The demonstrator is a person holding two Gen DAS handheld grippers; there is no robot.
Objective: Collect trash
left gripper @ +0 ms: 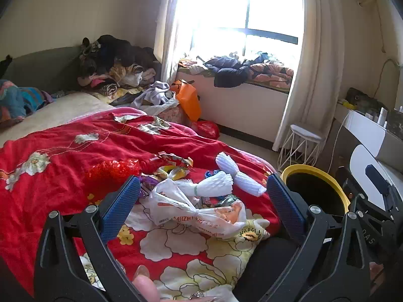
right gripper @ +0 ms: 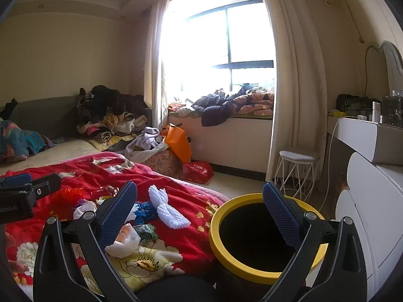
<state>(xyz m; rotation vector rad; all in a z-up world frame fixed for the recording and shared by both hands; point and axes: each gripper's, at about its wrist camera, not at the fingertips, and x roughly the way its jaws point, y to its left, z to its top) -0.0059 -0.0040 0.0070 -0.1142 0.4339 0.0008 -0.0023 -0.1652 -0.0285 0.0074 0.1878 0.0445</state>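
A heap of trash lies on the red floral blanket [left gripper: 63, 176]: a knotted white plastic bag [left gripper: 199, 214], two white foam nets [left gripper: 221, 183], snack wrappers [left gripper: 173, 163] and a red crinkled bag [left gripper: 113, 170]. My left gripper [left gripper: 202, 183] hangs open just above the white bag, touching nothing. A black bin with a yellow rim [right gripper: 214, 229] stands beside the bed. My right gripper [right gripper: 200, 188] is open and empty between bed edge and bin, its right finger over the bin's mouth. In the right wrist view I see a foam net [right gripper: 168, 211], a blue scrap [right gripper: 144, 210] and the white bag [right gripper: 126, 239].
Clothes are piled at the bed's head [left gripper: 113, 63] and on the window seat [left gripper: 239, 70]. An orange bag [left gripper: 189, 98] and a red bag [left gripper: 206, 128] sit on the floor. A white wire stool [right gripper: 294, 173] and white dresser [right gripper: 372, 214] stand past the bin.
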